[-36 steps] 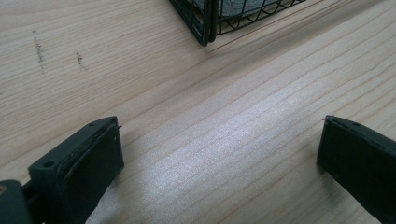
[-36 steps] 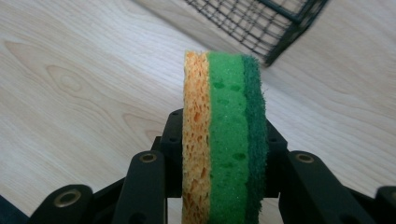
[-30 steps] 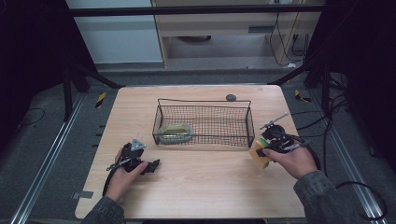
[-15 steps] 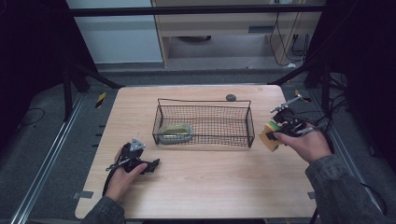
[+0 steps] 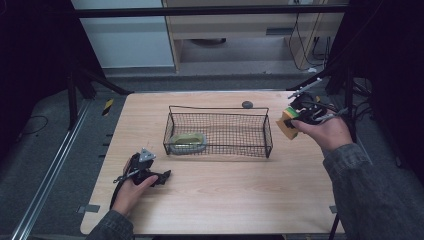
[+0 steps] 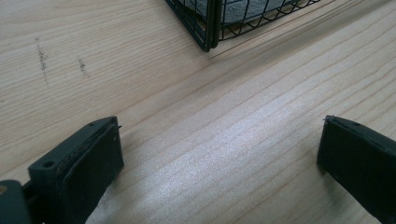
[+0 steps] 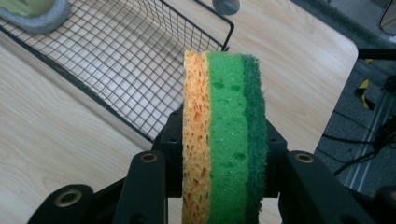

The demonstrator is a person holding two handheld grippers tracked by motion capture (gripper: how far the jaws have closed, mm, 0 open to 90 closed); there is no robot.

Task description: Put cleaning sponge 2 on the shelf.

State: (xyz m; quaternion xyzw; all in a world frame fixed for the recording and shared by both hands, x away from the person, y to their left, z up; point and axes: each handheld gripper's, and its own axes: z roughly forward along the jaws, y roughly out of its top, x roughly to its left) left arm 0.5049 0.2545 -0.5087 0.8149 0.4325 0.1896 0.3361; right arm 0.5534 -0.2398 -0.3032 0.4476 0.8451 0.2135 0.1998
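Observation:
A layered sponge (image 7: pixel 224 135), orange on one side and green on the other, stands on edge between the jaws of my right gripper (image 5: pixel 292 123), which is shut on it. In the high view the sponge (image 5: pixel 287 124) hangs above the table just right of the black wire basket (image 5: pixel 220 111). A second, grey-and-green sponge (image 5: pixel 186 142) lies in the basket's left end. My left gripper (image 5: pixel 162 177) rests low over the wood at the front left, open, with bare table between its jaws. The basket's corner (image 6: pixel 208 28) sits ahead of it.
A small dark round object (image 5: pixel 247 104) lies on the table behind the basket. The wooden table (image 5: pixel 225 190) has broad bare room in front of the basket. Cables and dark frame posts stand off the right edge.
My right gripper has risen and moved away from the front with the sponge, from the table near the basket's right front corner to beside its right end. The left gripper has stayed put.

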